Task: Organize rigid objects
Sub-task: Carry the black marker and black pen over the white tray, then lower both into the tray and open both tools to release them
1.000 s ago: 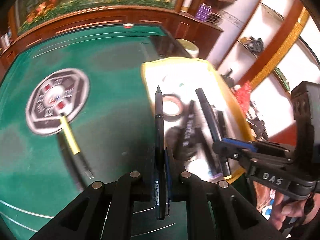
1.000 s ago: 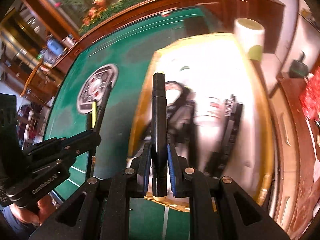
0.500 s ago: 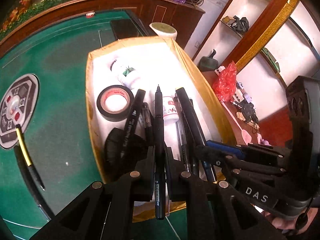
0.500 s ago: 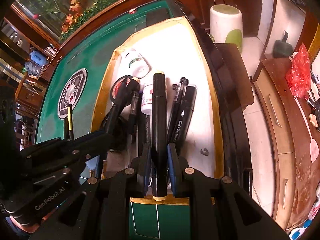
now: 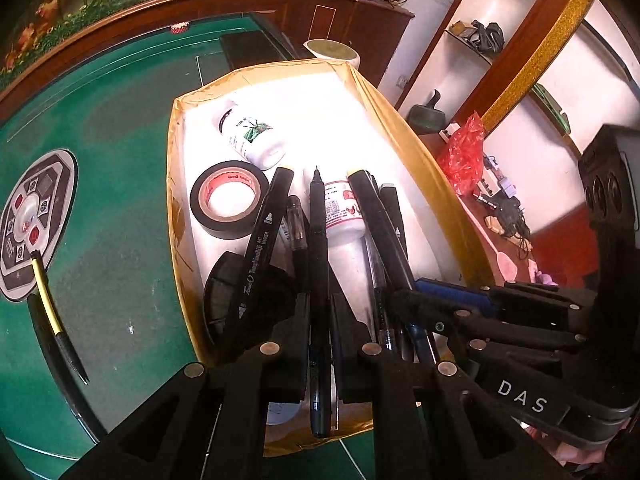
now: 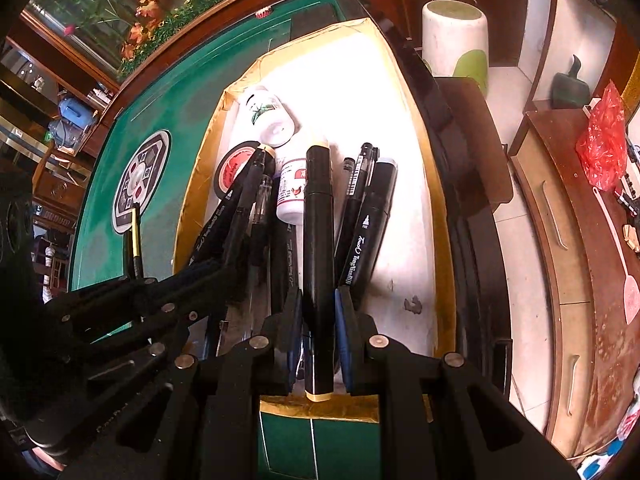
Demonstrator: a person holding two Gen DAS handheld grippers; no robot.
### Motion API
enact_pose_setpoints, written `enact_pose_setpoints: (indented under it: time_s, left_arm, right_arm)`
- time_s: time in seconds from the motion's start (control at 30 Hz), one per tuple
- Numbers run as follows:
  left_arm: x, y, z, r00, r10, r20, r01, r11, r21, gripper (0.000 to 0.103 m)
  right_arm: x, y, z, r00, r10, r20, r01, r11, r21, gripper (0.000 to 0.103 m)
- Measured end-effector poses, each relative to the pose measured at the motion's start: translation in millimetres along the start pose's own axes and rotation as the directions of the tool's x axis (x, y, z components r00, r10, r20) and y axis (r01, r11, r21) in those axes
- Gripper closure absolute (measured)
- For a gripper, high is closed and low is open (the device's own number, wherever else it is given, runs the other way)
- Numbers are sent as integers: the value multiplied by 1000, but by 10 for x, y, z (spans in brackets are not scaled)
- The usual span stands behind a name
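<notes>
My left gripper [image 5: 319, 316] is shut on a thin black pen [image 5: 318, 248] and holds it over the near end of a white box with yellow taped rim [image 5: 176, 240]. My right gripper [image 6: 318, 312] is shut on a thick black marker [image 6: 318, 232] with cream end caps, over the same box [image 6: 442, 240]. In the box lie a black tape roll [image 5: 226, 200], two white bottles [image 5: 252, 136] [image 5: 342, 216], a Touch marker [image 5: 260, 248] and several other black pens. The right gripper also shows in the left wrist view [image 5: 404, 300].
The box sits on a green felt table [image 5: 112, 160]. A yellow-and-black pen [image 5: 52, 312] lies on the felt by a round control panel [image 5: 32, 216]. A white stool [image 6: 456, 40], wooden cabinet and red bag [image 6: 604, 136] stand to the right.
Both grippers have swung from the green felt to over the box, each carrying its pen. In the last half second they moved a little closer to the box contents.
</notes>
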State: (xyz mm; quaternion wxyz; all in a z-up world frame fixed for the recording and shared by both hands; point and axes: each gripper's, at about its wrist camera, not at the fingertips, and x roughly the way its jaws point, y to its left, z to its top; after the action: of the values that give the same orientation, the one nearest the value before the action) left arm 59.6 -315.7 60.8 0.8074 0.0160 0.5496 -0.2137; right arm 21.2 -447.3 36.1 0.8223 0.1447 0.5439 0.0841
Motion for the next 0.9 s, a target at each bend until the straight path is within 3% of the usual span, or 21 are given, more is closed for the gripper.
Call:
enact_pose_setpoints:
  time_s: [0.27,0.9]
  left_arm:
    - [5,-79,-16,1000,21,16,-22,999,45,94]
    - [5,-83,-20,999,32,26,-34,998,49,94]
  right_arm:
    - [18,-13,-8,1000,-8,0,8,1000,2,88]
    - [35,-17,-13,1000,-14,-1,14,1000,1,87]
